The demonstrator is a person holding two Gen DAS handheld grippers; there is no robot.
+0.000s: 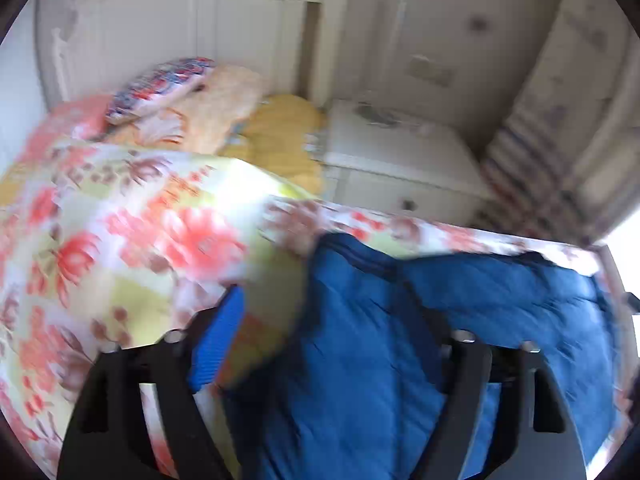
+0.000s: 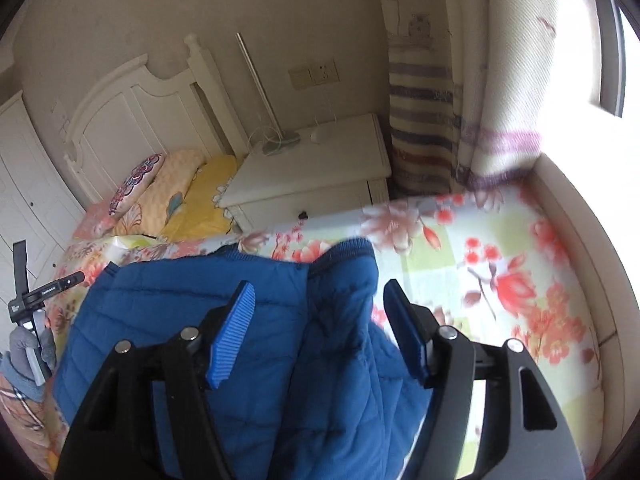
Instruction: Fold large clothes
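Observation:
A blue quilted jacket [image 2: 224, 304] lies spread on the floral bed sheet [image 2: 500, 264], its collar end folded over toward the far edge. My right gripper [image 2: 319, 286] hovers over the jacket's right part. Its blue pads [image 2: 234, 336] stand wide apart, open, with fabric below them and none pinched. In the blurred left wrist view the jacket [image 1: 360, 320] fills the lower right. My left gripper [image 1: 332, 308] is open over the jacket's left edge. Its left pad [image 1: 218, 344] is above the sheet [image 1: 120, 248]; the right finger is dark against the blue cloth.
Pillows [image 2: 176, 196] are heaped by the white headboard [image 2: 132, 120]. A white nightstand [image 2: 312, 168] stands beside the bed, with a striped curtain [image 2: 424, 128] to its right. A black tool part [image 2: 40, 292] and a grey glove [image 2: 24, 344] show at the left edge.

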